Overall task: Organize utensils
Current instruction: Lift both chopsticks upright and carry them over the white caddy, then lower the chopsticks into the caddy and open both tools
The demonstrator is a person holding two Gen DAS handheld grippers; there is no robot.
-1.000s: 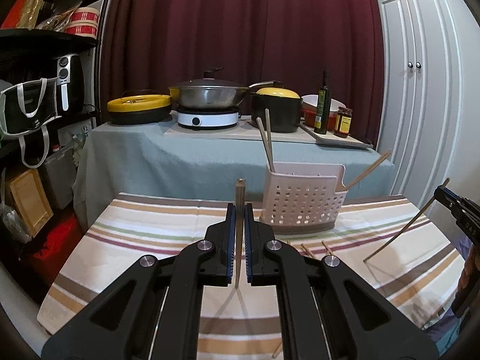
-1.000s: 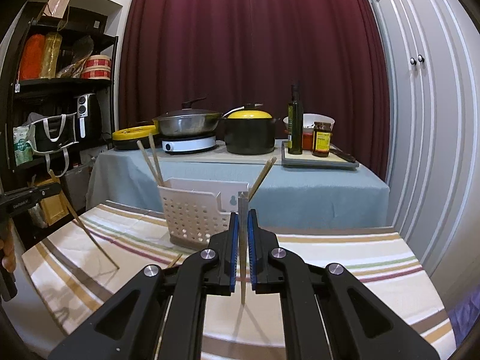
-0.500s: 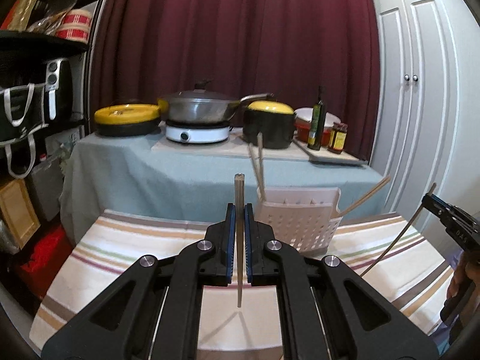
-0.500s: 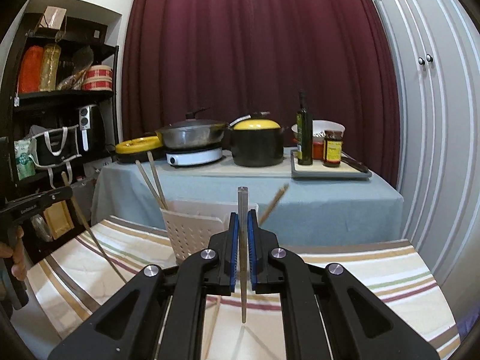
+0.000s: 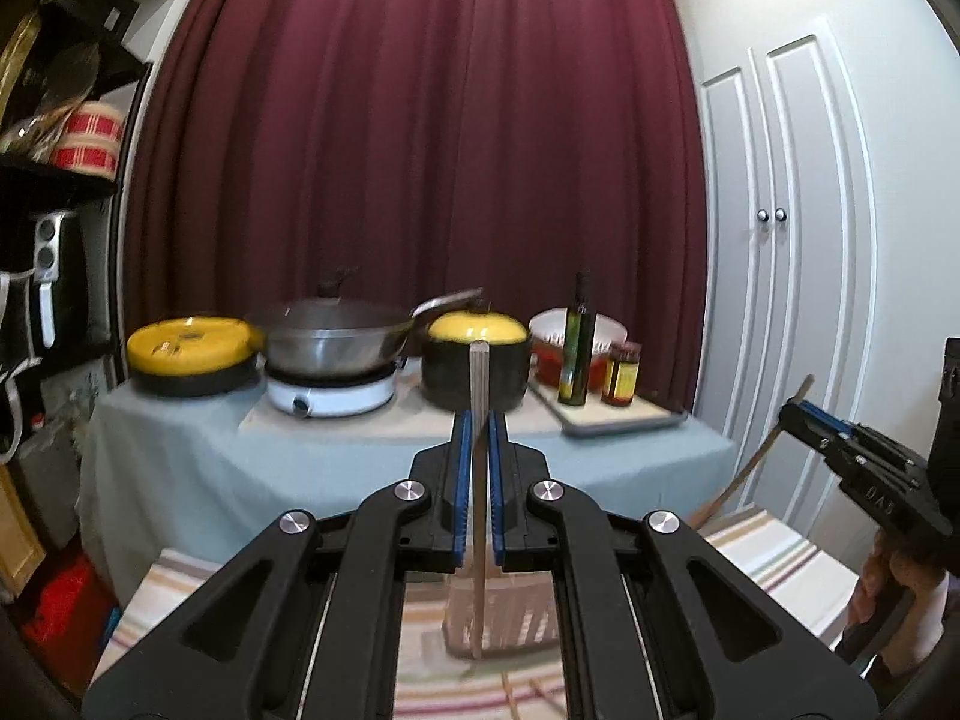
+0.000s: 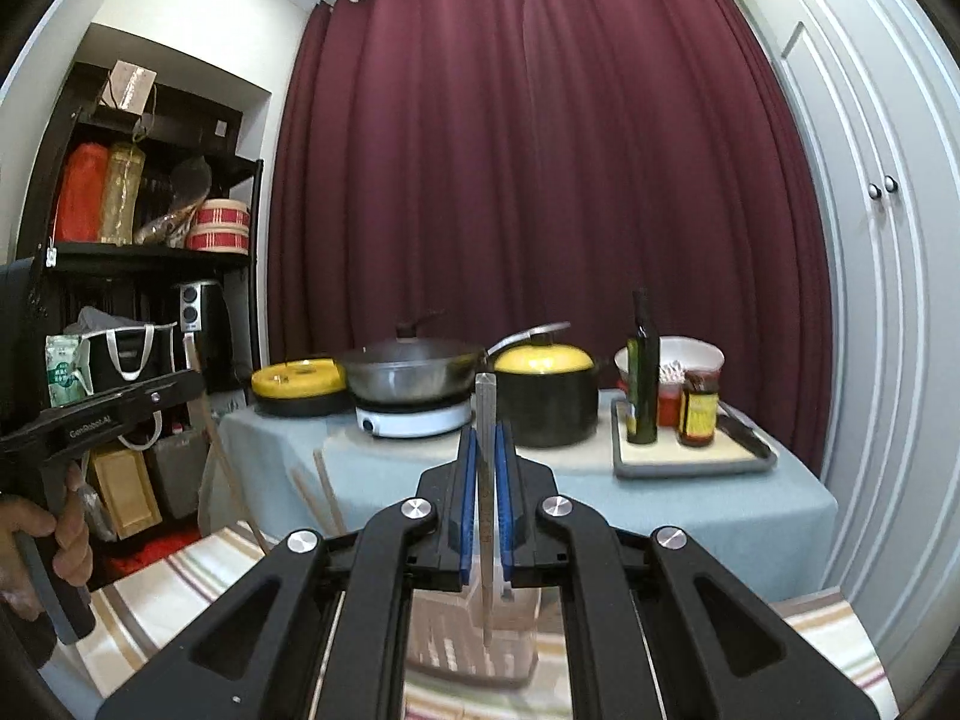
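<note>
Both jaws pinch pale, straight wooden chopsticks (image 5: 478, 384) upright.

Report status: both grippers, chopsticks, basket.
Left gripper shut on chopstick. Right gripper shut on its chopstick. Both poised above white utensil basket. Nothing blocking.

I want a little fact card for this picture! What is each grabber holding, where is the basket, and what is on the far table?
left gripper: shut on a chopstick, held upright
right gripper: shut on another chopstick, upright
basket: white with holes, below both grippers on the striped cloth
chopstick tips: above the basket, not let go
far table: wok, black pot with yellow lid, oil bottle, jar
</note>
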